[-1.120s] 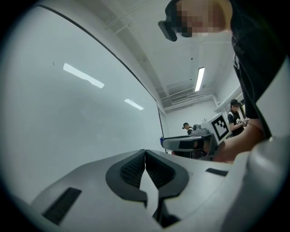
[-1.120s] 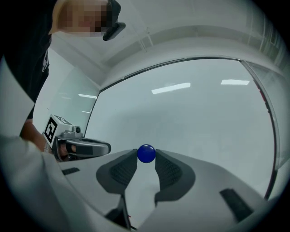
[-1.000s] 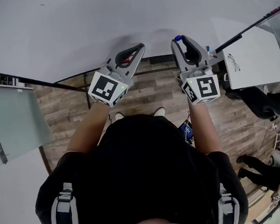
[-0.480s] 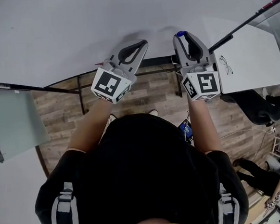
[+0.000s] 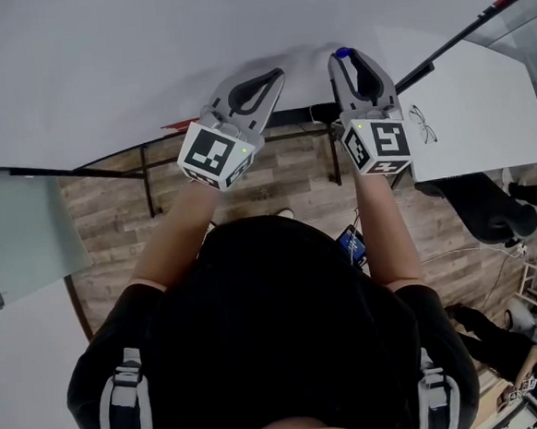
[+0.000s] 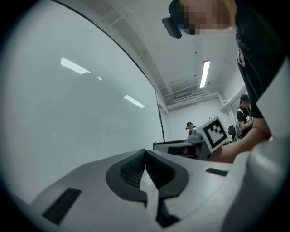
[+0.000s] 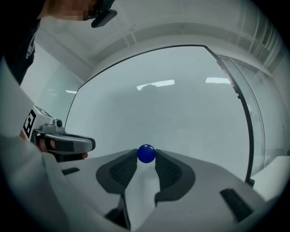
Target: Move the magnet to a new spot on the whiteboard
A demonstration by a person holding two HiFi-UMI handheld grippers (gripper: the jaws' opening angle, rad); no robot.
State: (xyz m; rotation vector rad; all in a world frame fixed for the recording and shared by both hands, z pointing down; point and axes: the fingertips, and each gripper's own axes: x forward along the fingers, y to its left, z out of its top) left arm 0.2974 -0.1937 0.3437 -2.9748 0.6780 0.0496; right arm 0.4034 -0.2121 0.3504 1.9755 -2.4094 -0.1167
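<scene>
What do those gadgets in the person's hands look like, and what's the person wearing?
The left gripper and right gripper are light grey plastic, tapering to jaws with black ribbed pads. Each carries a white cube with black square markers. The top is black, short-sleeved.

Left gripper [image 6: 145, 153] jaws together; right gripper [image 7: 146, 158] jaws pinch the magnet [image 7: 146, 153].

magnet [image 7: 146, 153] in right claw [image 7: 146, 158], before whiteboard [image 7: 181, 108]

Head view: magnet [image 5: 341, 53] mostly hidden behind right gripper [image 5: 347, 57]; whiteboard [image 5: 99, 56] cut off at top & L edges
</scene>
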